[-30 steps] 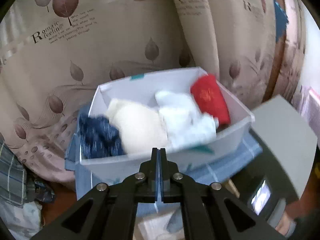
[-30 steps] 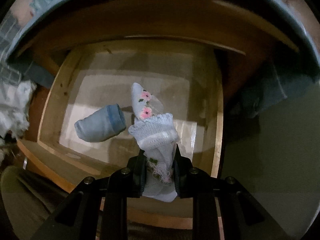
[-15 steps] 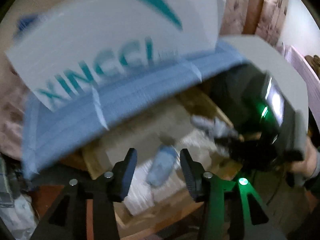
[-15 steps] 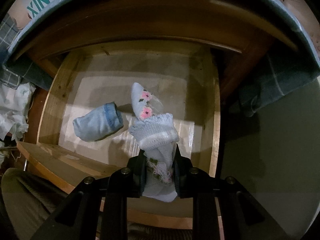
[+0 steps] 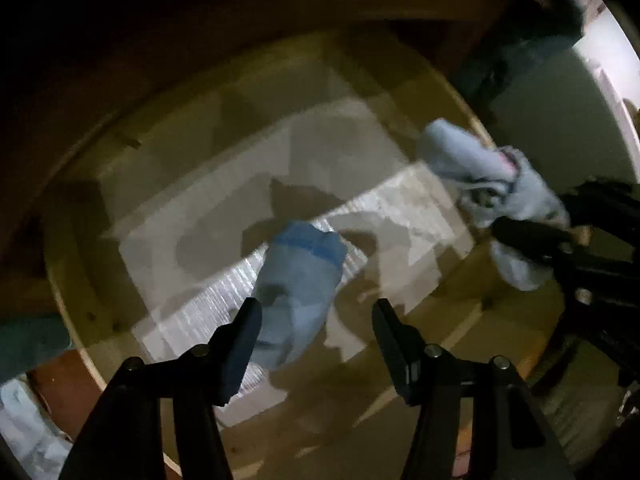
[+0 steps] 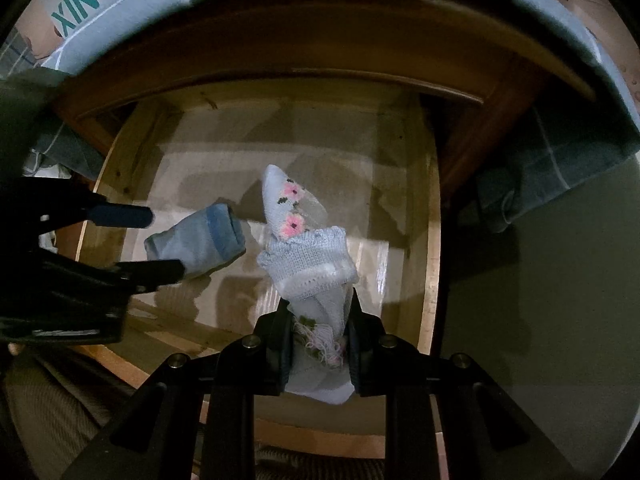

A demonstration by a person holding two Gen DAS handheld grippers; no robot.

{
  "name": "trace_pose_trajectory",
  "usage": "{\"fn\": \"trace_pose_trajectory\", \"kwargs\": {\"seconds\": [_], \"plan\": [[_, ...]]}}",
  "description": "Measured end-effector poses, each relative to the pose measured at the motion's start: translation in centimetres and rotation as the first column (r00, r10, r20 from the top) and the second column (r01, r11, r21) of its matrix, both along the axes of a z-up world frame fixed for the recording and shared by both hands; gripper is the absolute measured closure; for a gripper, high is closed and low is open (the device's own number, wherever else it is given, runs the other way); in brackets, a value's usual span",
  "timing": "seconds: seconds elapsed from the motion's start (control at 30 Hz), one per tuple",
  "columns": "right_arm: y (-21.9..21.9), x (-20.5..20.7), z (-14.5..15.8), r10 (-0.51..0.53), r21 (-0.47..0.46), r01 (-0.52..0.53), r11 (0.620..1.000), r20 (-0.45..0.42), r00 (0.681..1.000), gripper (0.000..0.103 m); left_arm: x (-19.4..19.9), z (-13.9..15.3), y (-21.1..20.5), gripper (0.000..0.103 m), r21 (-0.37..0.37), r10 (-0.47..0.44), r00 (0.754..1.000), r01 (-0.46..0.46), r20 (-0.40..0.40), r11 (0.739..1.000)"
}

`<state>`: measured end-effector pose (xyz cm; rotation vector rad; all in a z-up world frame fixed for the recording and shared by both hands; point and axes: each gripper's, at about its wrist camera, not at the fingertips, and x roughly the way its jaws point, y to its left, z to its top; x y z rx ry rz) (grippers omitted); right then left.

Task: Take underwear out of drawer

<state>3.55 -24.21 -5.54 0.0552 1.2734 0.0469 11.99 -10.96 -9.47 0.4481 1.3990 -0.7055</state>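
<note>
Looking down the left wrist view: the left gripper hangs over the wooden drawer, its jaws apart and just opened wider, straddling a rolled blue garment on the drawer floor without pressing it; toward the drawer's right side the right gripper holds a pale knitted garment. Right wrist view: the right gripper's jaws are clamped on that flowered knit above the drawer floor; the blue roll lies just left of it, between the left gripper's fingers

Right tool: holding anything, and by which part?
Yes. The right tool is shut on the floral garment, pinching its lower bunched end; the rest sticks out over the drawer. The left tool is open, holding nothing.
</note>
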Motion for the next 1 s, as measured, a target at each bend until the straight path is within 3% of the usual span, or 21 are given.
{"fn": "trace_pose_trajectory", "kwargs": {"seconds": [0.2,0.43,0.5,0.53,0.73,1.0], "plan": [[0.0,0.0,-0.1,0.003,0.001,-0.003,1.000,-0.005,1.000,0.082,0.7,-3.0,-1.3,0.042,0.098,-0.020,1.000,0.021,-0.015,0.995],[-0.2,0.2,-0.2,0.006,0.011,-0.006,1.000,-0.012,1.000,0.082,1.7,-4.6,-1.8,0.042,0.144,0.012,1.000,-0.010,-0.012,0.990],[-0.2,0.2,-0.2,0.008,0.010,-0.008,1.000,-0.011,1.000,0.082,1.6,-4.9,-1.8,0.049,0.154,0.008,1.000,-0.006,-0.008,0.988],[-0.1,0.2,-0.2,0.007,0.010,-0.007,1.000,-0.012,1.000,0.082,1.5,-5.0,-1.8,0.058,0.158,0.007,1.000,-0.005,-0.009,0.987],[-0.1,0.3,-0.2,0.006,0.012,-0.006,1.000,-0.012,1.000,0.082,0.3,-4.5,-1.2,0.065,0.135,-0.010,1.000,0.013,-0.021,0.991],[0.0,0.3,-0.3,0.007,0.002,-0.007,1.000,-0.011,1.000,0.082,-2.1,-2.9,-0.1,0.065,0.099,-0.003,1.000,0.003,0.000,0.995]]}}
